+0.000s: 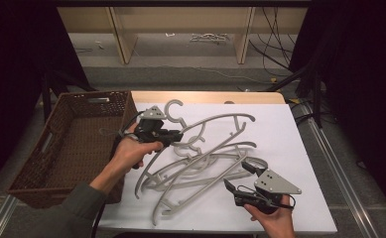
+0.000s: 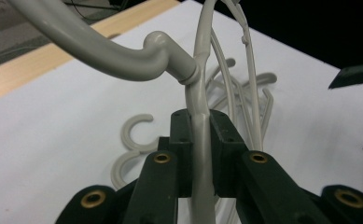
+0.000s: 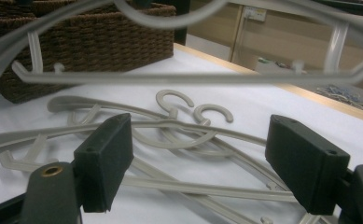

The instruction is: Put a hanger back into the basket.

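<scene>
Left hand-held gripper (image 2: 200, 140) clamped on grey hanger (image 2: 123, 56), lifted above table (image 2: 53, 121)

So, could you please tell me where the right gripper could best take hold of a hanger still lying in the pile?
Grip a flat-lying hanger on a thin arm, not the hook. Bring the right gripper, open, down from above, straddling the arm crosswise: the arms are slim and tangled.
</scene>
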`<action>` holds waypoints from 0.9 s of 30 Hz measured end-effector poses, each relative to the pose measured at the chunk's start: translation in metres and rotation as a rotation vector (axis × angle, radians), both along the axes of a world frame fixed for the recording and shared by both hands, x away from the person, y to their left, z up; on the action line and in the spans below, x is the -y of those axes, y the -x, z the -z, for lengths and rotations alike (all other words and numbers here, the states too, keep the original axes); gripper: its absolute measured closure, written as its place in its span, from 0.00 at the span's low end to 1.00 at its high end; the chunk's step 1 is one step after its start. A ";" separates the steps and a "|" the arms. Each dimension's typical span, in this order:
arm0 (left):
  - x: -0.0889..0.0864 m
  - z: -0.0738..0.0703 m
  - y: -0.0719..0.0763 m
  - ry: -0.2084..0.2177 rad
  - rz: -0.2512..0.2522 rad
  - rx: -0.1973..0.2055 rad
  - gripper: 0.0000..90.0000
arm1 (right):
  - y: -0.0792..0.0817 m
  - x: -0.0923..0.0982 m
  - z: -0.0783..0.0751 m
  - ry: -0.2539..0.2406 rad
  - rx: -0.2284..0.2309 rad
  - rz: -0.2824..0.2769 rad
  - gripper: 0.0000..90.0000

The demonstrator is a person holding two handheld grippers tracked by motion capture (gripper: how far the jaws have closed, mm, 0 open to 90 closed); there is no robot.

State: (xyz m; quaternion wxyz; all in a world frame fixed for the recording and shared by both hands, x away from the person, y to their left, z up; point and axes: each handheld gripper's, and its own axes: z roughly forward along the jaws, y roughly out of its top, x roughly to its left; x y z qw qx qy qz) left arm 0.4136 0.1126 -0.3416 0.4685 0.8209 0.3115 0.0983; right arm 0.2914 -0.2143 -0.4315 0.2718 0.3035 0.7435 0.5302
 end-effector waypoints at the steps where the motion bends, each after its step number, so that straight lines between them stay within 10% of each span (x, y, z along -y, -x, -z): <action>1: -0.002 -0.005 0.000 0.008 -0.002 0.003 0.90 | 0.000 0.000 0.000 0.000 0.004 0.000 0.27; 16: -0.047 -0.069 0.011 0.081 -0.047 0.061 0.90 | 0.000 0.000 0.001 0.009 -0.007 -0.002 0.27; 27: -0.103 -0.087 0.016 0.135 -0.131 0.086 0.90 | 0.001 -0.001 0.001 0.015 -0.029 -0.006 0.27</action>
